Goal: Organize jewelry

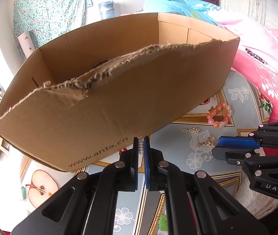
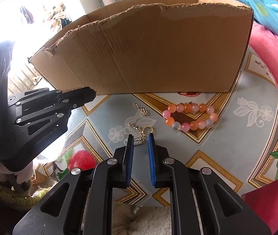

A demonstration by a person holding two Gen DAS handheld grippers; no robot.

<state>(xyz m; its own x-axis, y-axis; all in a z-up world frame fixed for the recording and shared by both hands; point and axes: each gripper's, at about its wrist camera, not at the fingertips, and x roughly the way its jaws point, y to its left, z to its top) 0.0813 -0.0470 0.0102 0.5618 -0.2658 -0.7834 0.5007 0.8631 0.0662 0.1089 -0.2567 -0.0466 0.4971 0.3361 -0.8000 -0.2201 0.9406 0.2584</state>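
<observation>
A brown cardboard box (image 1: 119, 101) with a torn front rim stands on the patterned tabletop; it also shows in the right wrist view (image 2: 158, 49). An orange and pink bead bracelet (image 2: 189, 118) lies in front of it, also in the left wrist view (image 1: 220, 115). A thin gold chain with a ring (image 2: 140, 129) lies at the tips of my right gripper (image 2: 141, 141), which is slightly open around the chain's end. My left gripper (image 1: 141, 143) is nearly closed and empty against the box's lower front wall. The chain shows in the left wrist view (image 1: 205, 143) by my right gripper (image 1: 217, 146).
The tabletop (image 2: 236, 137) has a fruit and flower print cloth. A pink blanket (image 2: 276, 68) lies along the right edge. A small loose chain piece (image 2: 141, 109) lies between the box and the gold chain. A dark object (image 1: 99, 64) lies inside the box.
</observation>
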